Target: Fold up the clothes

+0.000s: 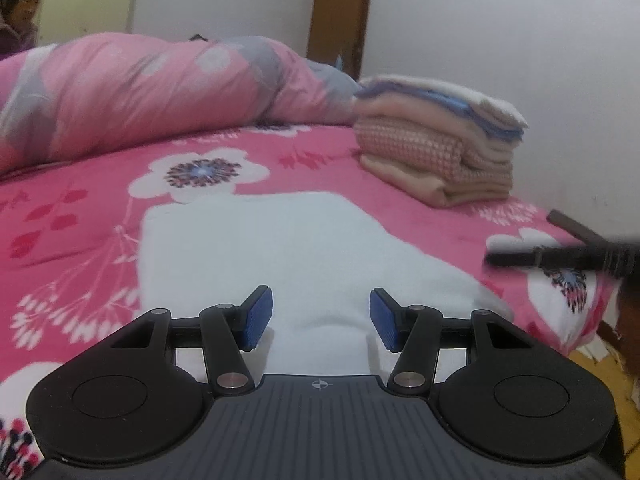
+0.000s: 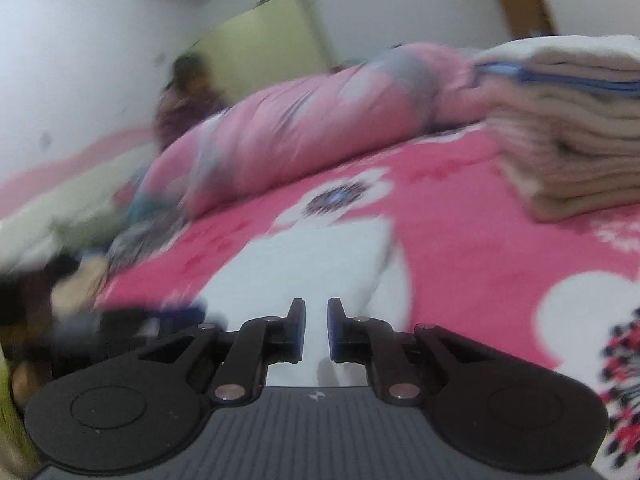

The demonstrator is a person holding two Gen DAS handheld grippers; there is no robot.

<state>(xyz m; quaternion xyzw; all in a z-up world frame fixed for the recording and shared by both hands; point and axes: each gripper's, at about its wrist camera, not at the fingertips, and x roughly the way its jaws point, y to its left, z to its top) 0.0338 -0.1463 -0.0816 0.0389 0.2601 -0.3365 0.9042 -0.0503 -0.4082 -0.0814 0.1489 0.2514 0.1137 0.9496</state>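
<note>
One white garment lies flat on the pink floral bedspread, near both grippers, with a stack of folded clothes farther off to the right and a rolled pink quilt along the far side. It looks like soft, fleecy cloth: light, limp, and apt to sag and drag on the plush bedspread rather than slide cleanly. It seems already doubled over, with a thicker bulged edge at the near end.

The left gripper hovers over that near edge with its jaws apart and nothing between them. The right gripper sits over the garment's near right part, its jaws only a narrow gap apart, with nothing pinched as far as the blur allows.

A good hold would likely be at the two near corners, pinching through all the layers at the edge, so the cloth lifts evenly instead of unfolding or bunching.
</note>
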